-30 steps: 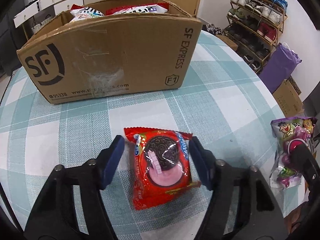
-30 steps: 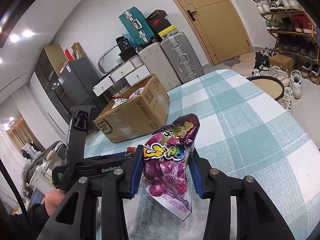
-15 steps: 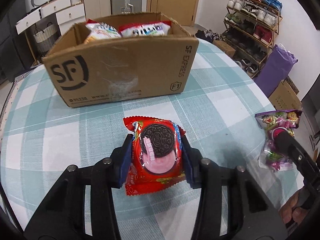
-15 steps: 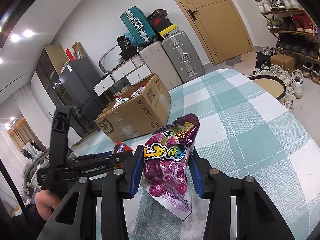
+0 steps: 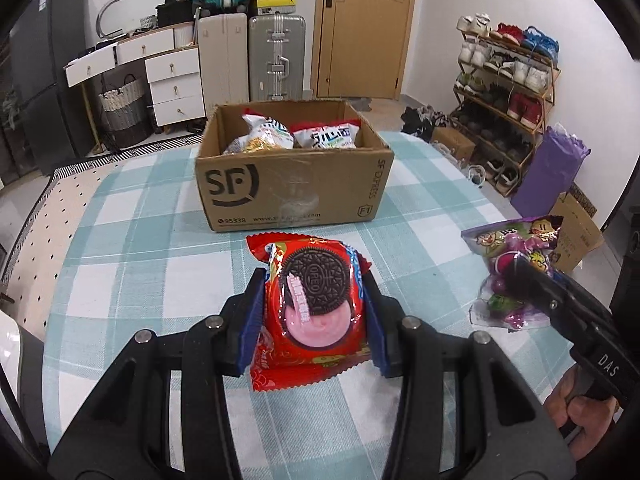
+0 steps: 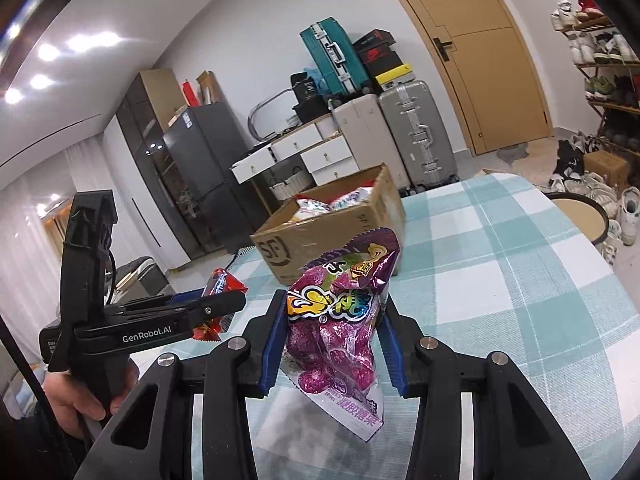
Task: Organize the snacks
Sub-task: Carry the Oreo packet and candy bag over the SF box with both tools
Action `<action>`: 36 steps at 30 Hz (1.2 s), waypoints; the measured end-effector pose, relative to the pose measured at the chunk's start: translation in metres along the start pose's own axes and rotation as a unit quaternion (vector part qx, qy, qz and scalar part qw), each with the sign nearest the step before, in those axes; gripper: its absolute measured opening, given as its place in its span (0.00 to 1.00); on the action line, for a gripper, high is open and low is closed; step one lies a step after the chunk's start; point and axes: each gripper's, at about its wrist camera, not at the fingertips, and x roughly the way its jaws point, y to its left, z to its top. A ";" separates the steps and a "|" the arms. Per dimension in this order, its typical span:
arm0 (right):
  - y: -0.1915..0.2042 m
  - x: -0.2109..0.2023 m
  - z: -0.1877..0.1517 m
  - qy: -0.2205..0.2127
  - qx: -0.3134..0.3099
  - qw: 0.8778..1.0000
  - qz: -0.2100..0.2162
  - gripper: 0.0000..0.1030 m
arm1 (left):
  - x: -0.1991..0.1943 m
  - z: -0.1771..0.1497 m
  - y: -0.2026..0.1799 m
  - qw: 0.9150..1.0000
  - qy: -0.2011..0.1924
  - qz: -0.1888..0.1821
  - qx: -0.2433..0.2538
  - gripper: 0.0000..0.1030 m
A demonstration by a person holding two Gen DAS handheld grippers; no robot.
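My left gripper is shut on a red Oreo packet, lifted off the checked tablecloth a little short of the open cardboard box. The box holds a few snack bags. My right gripper is shut on a purple candy bag, also held above the table. In the left wrist view that purple candy bag and its gripper show at the right. In the right wrist view the left gripper with the red packet shows at the left, with the box beyond.
Suitcases and a white drawer unit stand behind the table, a shoe rack to the right. A round stool sits beside the table's right edge. A hand grips the left tool.
My left gripper closed on the Oreo packet and lifted it off the table, drawing back from the box. The right gripper rose slightly with the purple bag.
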 end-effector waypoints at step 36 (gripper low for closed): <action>0.100 -0.033 0.079 -0.001 -0.090 0.992 0.093 0.42 | -0.136 0.019 0.050 0.997 -0.062 -0.028 -0.046 0.41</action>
